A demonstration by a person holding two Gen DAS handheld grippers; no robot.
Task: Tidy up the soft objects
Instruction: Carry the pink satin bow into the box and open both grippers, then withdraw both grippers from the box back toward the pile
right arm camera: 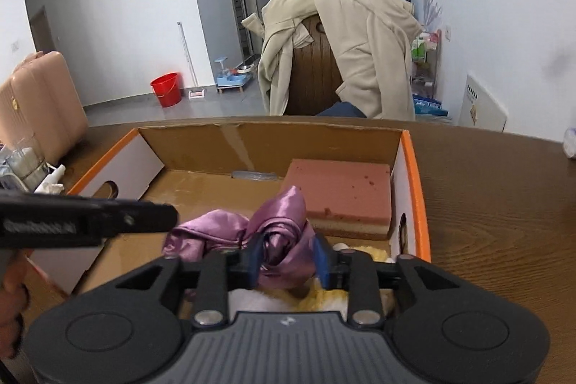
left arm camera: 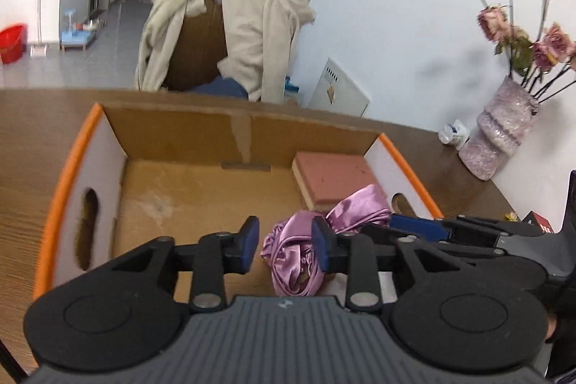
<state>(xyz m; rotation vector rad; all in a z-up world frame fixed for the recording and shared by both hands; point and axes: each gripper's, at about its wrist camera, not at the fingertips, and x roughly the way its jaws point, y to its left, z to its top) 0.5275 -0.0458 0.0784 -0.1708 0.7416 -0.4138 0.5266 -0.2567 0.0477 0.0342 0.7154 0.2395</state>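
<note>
Lying bunched in the box [right arm camera: 415,168] near its right wall, just in front of the pink sponge [right arm camera: 342,200], purple cloth [right arm camera: 280,233] stretched sideways between both claws, right claw [right arm camera: 288,261] and left claw [left arm camera: 286,245] each apart around one end.

we see a brown wooden desk [right arm camera: 504,204] carrying an orange-rimmed cardboard box [right arm camera: 417,175] near its far edge, a mottled lilac vase [left arm camera: 500,135] by the wall-side edge, a crumpled wrapper [left arm camera: 454,131] just beside it.
</note>
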